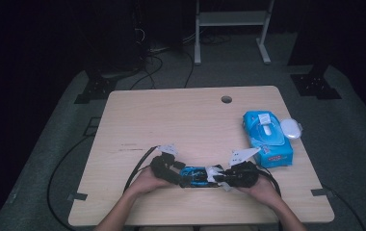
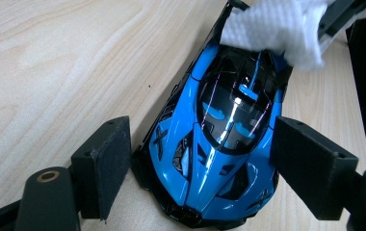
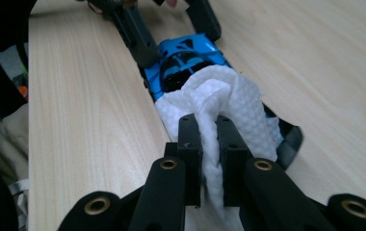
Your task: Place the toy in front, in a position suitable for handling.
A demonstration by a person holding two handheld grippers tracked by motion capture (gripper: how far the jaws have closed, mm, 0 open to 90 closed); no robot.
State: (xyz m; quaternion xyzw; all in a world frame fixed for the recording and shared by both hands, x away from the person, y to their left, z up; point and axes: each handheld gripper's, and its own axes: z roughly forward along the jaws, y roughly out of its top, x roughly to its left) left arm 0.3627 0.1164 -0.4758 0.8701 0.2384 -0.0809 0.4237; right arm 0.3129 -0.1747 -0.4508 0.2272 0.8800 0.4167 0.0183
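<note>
A blue toy car [image 2: 219, 144] with a black roof lies on the wooden table [image 1: 171, 120] near its front edge. My left gripper [image 2: 200, 154] straddles the car's nose; its pads [image 2: 101, 163] stand close along both flanks and do not visibly press. My right gripper [image 3: 209, 159] is shut on a bunched white wipe [image 3: 219, 96], which rests on the car's [image 3: 186, 53] rear half. From above, the left gripper [image 1: 171, 171] and right gripper [image 1: 224, 177] face each other across the car [image 1: 195, 175], a hand behind each.
A blue pack of wet wipes [image 1: 266, 139] with a white lid lies at the table's right side, a small white oval object [image 1: 292, 128] beside it. The tabletop has a round cable hole [image 1: 226, 99] near the far edge. A white metal frame [image 1: 231, 19] stands on the floor beyond.
</note>
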